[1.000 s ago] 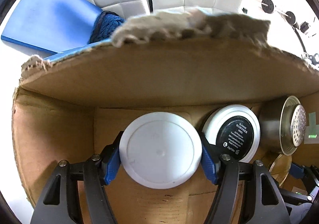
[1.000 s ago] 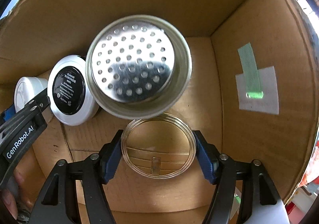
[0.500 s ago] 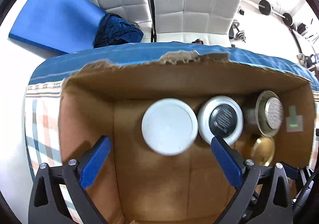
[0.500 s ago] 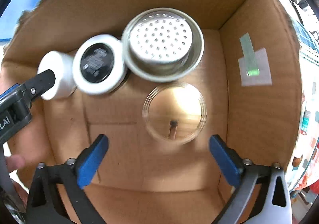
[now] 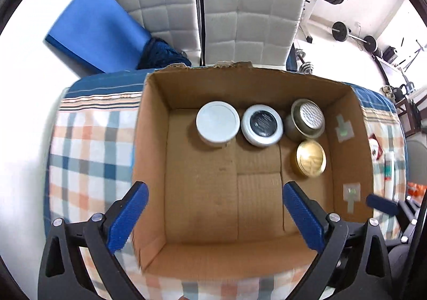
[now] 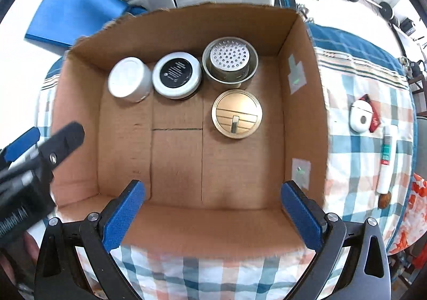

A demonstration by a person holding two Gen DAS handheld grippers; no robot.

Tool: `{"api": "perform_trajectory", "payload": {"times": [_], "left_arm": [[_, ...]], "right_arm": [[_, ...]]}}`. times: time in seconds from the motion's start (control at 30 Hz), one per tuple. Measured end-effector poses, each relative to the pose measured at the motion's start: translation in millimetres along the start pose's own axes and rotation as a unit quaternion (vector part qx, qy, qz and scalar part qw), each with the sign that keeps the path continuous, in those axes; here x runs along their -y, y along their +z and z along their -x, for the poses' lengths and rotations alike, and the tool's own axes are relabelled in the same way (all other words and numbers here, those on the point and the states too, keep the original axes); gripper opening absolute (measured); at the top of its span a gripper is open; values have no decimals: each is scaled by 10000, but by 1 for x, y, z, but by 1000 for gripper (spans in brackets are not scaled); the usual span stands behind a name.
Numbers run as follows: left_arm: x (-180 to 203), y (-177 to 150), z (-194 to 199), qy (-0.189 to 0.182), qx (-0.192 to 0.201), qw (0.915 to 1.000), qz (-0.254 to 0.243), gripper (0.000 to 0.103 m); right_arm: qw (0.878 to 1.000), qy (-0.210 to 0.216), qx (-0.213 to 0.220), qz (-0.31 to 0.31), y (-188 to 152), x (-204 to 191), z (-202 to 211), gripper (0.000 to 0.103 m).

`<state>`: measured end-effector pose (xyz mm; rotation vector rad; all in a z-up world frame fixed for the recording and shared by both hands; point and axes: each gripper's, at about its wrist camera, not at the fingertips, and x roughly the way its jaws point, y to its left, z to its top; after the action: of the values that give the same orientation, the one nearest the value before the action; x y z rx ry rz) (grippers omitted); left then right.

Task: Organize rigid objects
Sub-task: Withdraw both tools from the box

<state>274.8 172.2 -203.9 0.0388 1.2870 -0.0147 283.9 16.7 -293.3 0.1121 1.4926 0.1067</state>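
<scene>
i read no clear writing; the black label on the second jar point(image 6: 176, 74) is too small to make out. in my cardboard box point(image 6: 301, 118), along the far wall from left to right: a white jar point(image 6: 130, 80), the black-labelled white jar touching it, then a steel strainer cup point(image 6: 230, 63). nearer, below the cup, lies a clear round lid point(image 6: 237, 113). my left claw point(image 5: 213, 217) and right claw point(image 6: 212, 216) both gape wide, holding nothing.
</scene>
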Motion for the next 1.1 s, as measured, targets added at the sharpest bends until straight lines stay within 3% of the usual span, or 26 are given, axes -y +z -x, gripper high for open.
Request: {"api": "perform_trajectory", "payload": {"times": [0.3, 0.67, 0.83, 1.1], "left_arm": [[15, -29, 58, 40, 379, 9992, 129, 103], [53, -39, 96, 39, 616, 9979, 196, 103], [93, -29, 102, -95, 661, 9977, 79, 103], [200, 1, 76, -323, 487, 9970, -505, 103]], "right_arm": [[9984, 249, 407, 305, -26, 13, 65, 103], [9948, 629, 622, 497, -49, 40, 108, 103], [9946, 766, 681, 141, -47, 91, 118, 103], [9926, 411, 659, -931, -38, 230, 112, 103]]}}
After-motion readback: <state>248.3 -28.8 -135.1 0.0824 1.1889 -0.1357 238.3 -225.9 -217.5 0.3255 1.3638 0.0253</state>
